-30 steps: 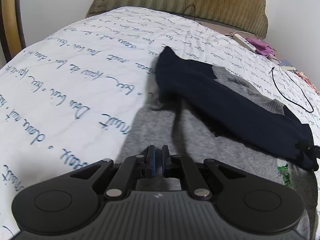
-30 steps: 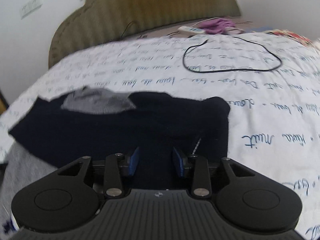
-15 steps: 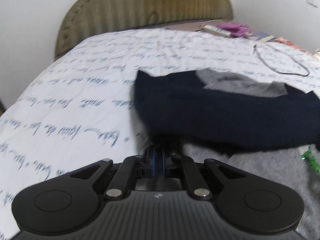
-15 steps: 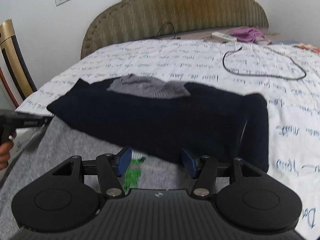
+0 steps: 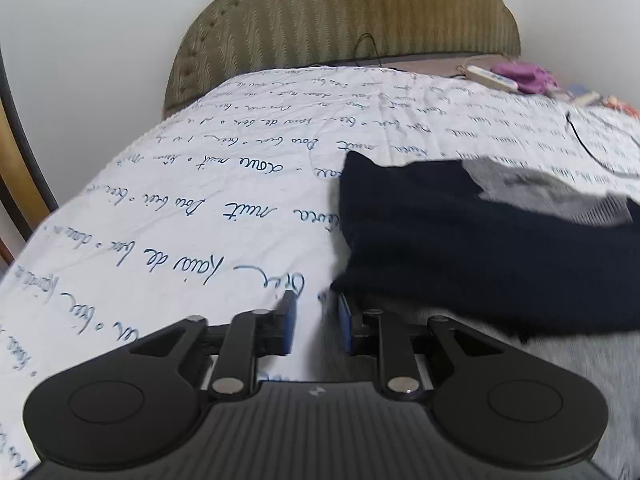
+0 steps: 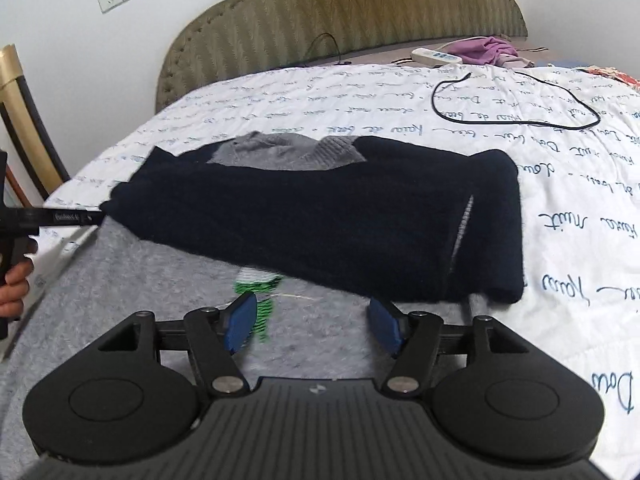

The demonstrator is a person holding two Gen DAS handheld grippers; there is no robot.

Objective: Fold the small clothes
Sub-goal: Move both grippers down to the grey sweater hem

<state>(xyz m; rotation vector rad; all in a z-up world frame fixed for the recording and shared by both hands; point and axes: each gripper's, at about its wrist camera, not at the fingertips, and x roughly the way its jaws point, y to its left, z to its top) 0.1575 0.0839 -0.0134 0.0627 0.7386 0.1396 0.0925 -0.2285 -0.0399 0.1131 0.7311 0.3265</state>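
A small sweater lies on the bed: its grey body (image 6: 132, 292) with a green motif (image 6: 256, 280) faces me, and its dark navy sleeves (image 6: 320, 216) are folded across the chest below the grey collar (image 6: 288, 150). In the left wrist view the navy sleeve (image 5: 480, 240) lies right of centre, over the grey body (image 5: 580, 360). My left gripper (image 5: 317, 312) is open and empty, just off the sleeve's lower left corner; it also shows in the right wrist view (image 6: 92, 216). My right gripper (image 6: 312, 320) is wide open, empty, above the grey body.
The bed has a white quilt (image 5: 180, 216) with blue script and an olive headboard (image 6: 340, 8). A black cable loop (image 6: 516, 100), a white power strip (image 6: 436, 56) and purple cloth (image 6: 488, 48) lie at the far right. A chair frame (image 6: 24, 120) stands at left.
My left gripper has opened and let go of the navy sleeve's corner, which now lies on the sweater. My right gripper has opened wider and drawn back toward me.
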